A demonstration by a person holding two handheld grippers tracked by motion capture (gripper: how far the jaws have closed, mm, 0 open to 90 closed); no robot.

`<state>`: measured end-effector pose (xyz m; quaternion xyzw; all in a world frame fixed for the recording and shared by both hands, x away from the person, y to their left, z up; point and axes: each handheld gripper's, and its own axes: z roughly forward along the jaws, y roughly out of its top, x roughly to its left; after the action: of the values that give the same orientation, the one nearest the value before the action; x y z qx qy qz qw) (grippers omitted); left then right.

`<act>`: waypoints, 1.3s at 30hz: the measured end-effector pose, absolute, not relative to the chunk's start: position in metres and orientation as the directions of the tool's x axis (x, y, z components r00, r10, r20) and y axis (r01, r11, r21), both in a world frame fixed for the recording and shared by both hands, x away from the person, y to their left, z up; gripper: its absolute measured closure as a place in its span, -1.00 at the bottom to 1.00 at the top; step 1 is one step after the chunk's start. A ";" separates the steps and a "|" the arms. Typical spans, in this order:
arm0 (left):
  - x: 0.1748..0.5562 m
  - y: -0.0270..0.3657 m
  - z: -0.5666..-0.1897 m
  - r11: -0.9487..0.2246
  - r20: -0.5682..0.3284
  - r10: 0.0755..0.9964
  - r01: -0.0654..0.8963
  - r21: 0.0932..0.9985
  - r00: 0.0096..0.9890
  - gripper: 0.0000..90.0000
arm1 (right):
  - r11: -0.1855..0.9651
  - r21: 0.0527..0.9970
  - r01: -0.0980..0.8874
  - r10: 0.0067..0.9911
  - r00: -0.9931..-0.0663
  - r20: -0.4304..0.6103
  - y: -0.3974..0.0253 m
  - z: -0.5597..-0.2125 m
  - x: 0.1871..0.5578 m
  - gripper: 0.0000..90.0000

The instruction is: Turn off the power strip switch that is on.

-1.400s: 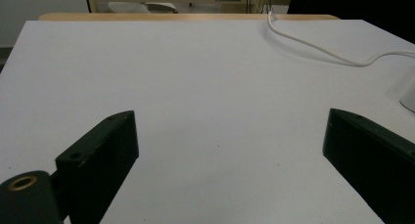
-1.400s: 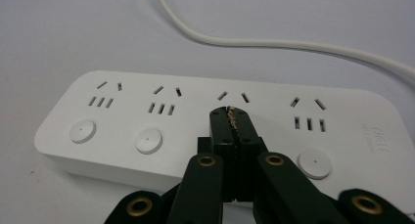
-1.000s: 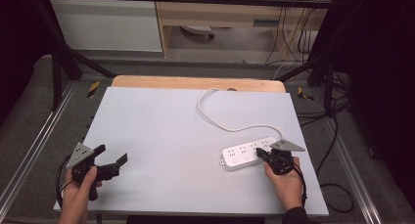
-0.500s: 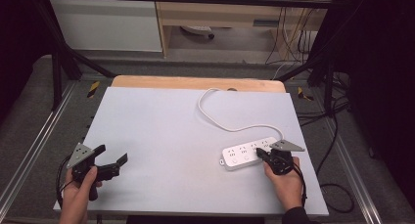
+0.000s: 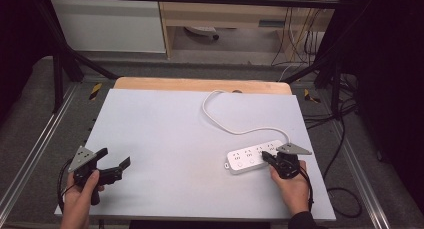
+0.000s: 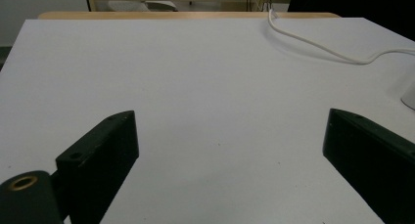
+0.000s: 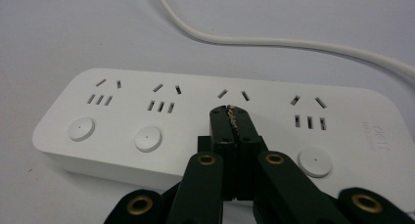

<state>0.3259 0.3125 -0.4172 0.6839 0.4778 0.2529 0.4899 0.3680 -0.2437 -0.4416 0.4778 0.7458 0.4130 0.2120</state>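
1. High view is showing the table, a pale grey-white board that is carrying everything, with a strip of bare wood running along its far edge.
2. A white power strip is lying flat near the right edge of the table, somewhat closer to the near edge than the far one, its long side running roughly left to right. In the right gripper view the power strip is showing four socket groups and round buttons along its near side.
3. Its white cord is leaving the right end of the strip, curving back toward the far edge and reaching the wooden strip there. In the left gripper view the cord is snaking across the far right part of the table.
4. The person's right hand is coming in over the near edge, close to the near right corner, and is holding the right gripper.
5. The right gripper is sitting with its jaws pressed together and nothing between them; in its own view the right gripper is resting its tips over the top face of the strip at the third socket group, where a round button would be. Whether the tips are touching the plastic I cannot tell.
6. The left hand is holding the left gripper near the near left corner, well apart from the strip.
7. The left gripper's jaws are standing wide apart, with bare table between them and nothing gripped.
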 end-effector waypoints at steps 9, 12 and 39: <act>0.326 0.313 -0.417 -0.064 -0.122 0.902 0.406 0.911 0.415 -0.87 | 0.195 0.818 0.541 0.888 -0.452 0.088 -0.244 -0.442 0.368 1.00; 0.326 0.313 -0.417 -0.063 -0.122 0.903 0.407 0.911 0.413 -0.86 | 0.188 0.816 0.546 0.886 -0.453 0.099 -0.245 -0.441 0.369 1.00; 0.326 0.314 -0.417 -0.060 -0.123 0.903 0.406 0.912 0.411 -0.86 | 0.171 0.813 0.556 0.893 -0.437 0.111 -0.255 -0.439 0.368 1.00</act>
<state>0.3264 0.3139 -0.4172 0.6824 0.4797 0.2538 0.4898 0.3685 -0.2552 -0.4385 0.4907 0.7381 0.4167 0.2020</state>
